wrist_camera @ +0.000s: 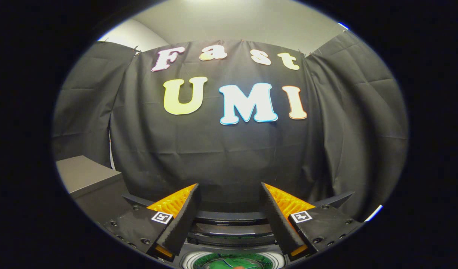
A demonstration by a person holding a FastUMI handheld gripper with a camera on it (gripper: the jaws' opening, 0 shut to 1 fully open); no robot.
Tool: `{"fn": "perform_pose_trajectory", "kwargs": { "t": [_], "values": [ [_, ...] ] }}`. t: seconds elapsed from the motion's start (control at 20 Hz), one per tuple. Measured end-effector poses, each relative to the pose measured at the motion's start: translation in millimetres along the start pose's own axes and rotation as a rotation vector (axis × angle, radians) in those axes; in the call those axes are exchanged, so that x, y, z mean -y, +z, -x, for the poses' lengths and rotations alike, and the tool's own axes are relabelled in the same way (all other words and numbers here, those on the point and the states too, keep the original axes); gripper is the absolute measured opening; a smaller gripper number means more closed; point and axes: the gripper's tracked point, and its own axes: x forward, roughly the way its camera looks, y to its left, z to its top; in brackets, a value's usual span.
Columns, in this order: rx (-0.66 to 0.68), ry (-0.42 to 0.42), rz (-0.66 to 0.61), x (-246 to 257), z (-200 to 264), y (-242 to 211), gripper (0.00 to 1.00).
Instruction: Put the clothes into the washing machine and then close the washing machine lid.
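Observation:
My gripper (229,186) is open, its two black fingers with orange ribbed backs spread wide and nothing between them. Below and between the fingers lies the washing machine's dark top (232,233), its glossy back rim running across. At the very bottom, under the fingers, the round drum opening (229,262) shows a pale rim with green cloth (217,261) inside. The lid itself is not clear to me from this angle.
The booth's black cloth wall (229,157) hangs just beyond the machine. A grey box-like surface (83,175) stands to the left of the fingers, beside the machine. A light ceiling shows above the cloth.

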Motion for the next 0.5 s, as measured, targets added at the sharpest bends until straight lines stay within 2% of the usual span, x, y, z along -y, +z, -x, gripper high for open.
{"fn": "perform_pose_trajectory", "kwargs": {
  "t": [0.5],
  "values": [
    [0.073, -0.005, 0.006, -2, 54, -22, 0.98]
  ]
}}
